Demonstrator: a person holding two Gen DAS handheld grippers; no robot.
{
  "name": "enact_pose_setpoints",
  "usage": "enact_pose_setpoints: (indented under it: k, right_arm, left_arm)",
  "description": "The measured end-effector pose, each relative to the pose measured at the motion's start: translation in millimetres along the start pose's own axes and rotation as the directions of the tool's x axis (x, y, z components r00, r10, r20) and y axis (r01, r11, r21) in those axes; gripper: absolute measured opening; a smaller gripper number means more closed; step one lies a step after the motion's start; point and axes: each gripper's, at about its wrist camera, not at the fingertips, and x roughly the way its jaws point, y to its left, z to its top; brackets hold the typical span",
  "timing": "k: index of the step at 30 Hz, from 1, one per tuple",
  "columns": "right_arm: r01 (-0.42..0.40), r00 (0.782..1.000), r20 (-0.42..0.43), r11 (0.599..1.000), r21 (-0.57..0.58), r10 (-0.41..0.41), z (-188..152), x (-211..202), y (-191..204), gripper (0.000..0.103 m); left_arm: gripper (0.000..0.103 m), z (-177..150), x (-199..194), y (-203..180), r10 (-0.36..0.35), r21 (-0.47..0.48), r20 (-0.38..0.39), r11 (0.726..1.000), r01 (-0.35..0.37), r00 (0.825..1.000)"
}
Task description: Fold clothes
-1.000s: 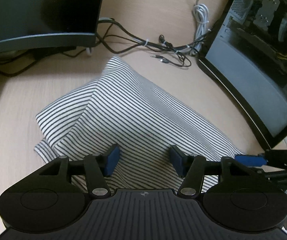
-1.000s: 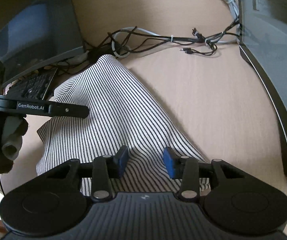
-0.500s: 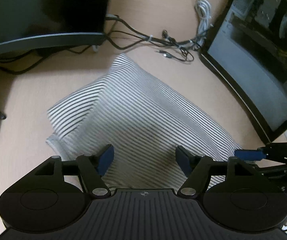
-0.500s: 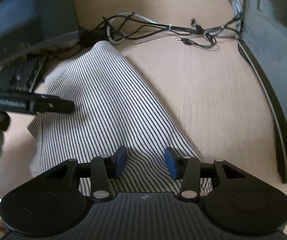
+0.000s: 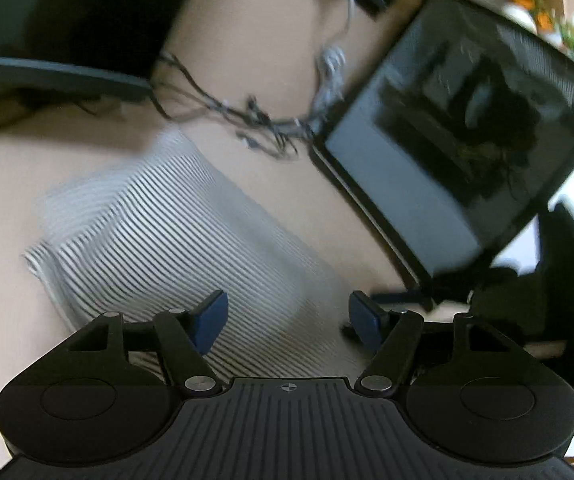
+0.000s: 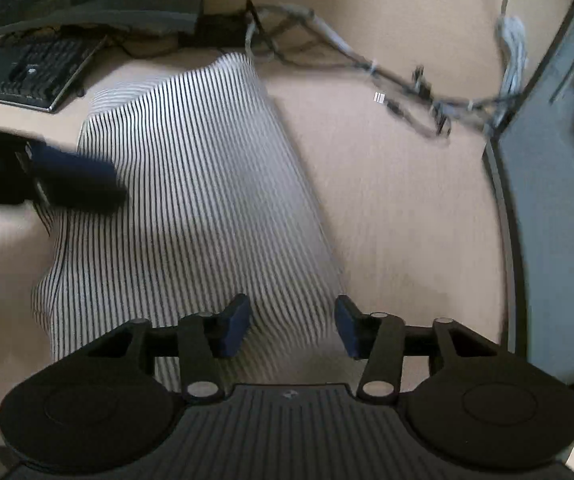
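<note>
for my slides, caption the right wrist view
Right gripper open above a folded striped shirt on a desk, cables behind.

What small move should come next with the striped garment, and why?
Probably lift both tools clear and check the fold. The striped garment already lies folded into a compact stack on the desk. The left tool and right tool both stand open above its near edge, with no cloth pinched between their pads, so no grip looks needed just now.

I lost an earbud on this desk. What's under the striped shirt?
The striped shirt lies folded flat on the desk. Only bare desk shows around its edges; anything beneath the cloth is covered and cannot be seen.
</note>
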Motion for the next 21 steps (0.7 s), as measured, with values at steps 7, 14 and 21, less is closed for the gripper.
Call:
enact_pose_setpoints:
  k: [7,14,21]
  right_arm:
    - [-0.163,0.980,0.109,0.986,-0.011,0.164,-2.2,-12.8,-21.6,0.040]
    - [-0.333,0.934,0.121,0.942,-0.050,0.337,-37.9,14.1,-38.9,0.040]
    - [-0.412,0.899,0.150,0.911,-0.030,0.412,-42.1,21.9,-51.0,0.043]
  left_arm:
    - [0.067,1.9,11.2,0.0,0.134,-0.003,-0.028,0.991,-0.134,0.991]
    - [0.066,6.7,4.4,-21.1,0.362,-0.067,-0.007,0.930,-0.362,0.932]
    - [0.080,2.3,-13.1,-45.3,0.281,-0.205,0.027,0.941,-0.270,0.959]
